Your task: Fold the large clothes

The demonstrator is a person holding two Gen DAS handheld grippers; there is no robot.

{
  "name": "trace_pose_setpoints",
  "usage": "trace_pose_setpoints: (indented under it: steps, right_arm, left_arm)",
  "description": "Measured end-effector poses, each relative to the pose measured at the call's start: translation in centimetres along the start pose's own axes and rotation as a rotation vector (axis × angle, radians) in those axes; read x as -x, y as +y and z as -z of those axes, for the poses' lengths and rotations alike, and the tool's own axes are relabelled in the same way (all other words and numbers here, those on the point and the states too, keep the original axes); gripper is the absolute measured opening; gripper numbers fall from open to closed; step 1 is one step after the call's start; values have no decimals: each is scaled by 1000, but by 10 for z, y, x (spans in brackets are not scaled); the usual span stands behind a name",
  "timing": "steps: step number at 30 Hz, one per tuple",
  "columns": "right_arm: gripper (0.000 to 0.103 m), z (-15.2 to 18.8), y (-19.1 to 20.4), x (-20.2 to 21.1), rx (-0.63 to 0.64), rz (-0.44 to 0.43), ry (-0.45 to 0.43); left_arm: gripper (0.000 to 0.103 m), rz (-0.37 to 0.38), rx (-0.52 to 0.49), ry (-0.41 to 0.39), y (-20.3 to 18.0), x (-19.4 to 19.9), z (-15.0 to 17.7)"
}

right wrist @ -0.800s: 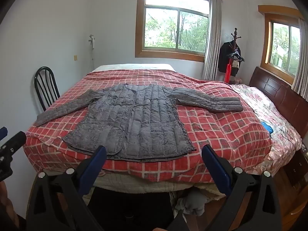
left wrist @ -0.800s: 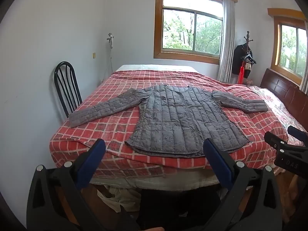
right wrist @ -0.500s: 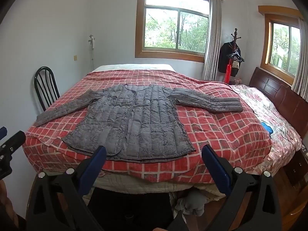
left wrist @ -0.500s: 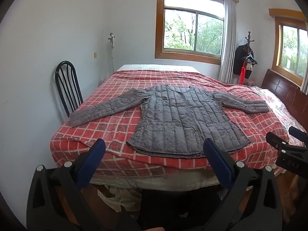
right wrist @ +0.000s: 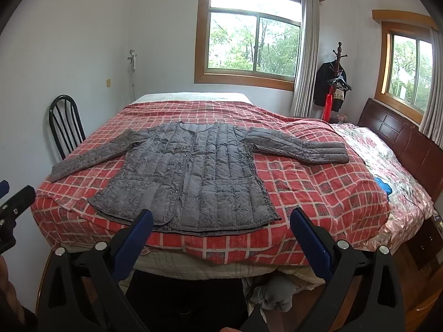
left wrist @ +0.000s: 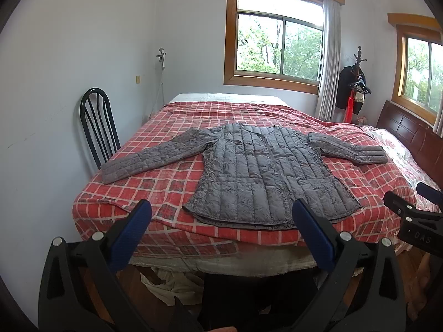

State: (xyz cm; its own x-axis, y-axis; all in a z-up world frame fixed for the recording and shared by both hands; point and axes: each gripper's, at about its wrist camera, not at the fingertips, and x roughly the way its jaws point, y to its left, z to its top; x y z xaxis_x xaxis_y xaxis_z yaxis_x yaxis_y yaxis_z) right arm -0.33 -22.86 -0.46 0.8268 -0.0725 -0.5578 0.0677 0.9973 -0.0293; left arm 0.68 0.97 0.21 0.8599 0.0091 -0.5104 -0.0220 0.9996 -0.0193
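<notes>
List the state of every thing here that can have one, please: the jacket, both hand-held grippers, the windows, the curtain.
Grey quilted jacket: spread flat on the bed, unfolded, front closed, both sleeves out to the sides.
Left hand-held gripper: open, holding nothing.
Right hand-held gripper: open, holding nothing.
Window: cannot tell whether open or closed.
Curtain: drawn aside.

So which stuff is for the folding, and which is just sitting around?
For the folding:
- grey quilted jacket
- left gripper
- right gripper
- red checked bedspread under it

Just lying about:
- black chair
- coat stand
- blue cloth
</notes>
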Motion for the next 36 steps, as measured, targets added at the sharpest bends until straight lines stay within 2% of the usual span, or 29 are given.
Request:
trace_pose_setpoints:
  steps: [36]
  right_arm:
    - [99,4,0,1,4,1,-4]
  left_arm:
    - [100,-1,1,-1,0,-1,-2]
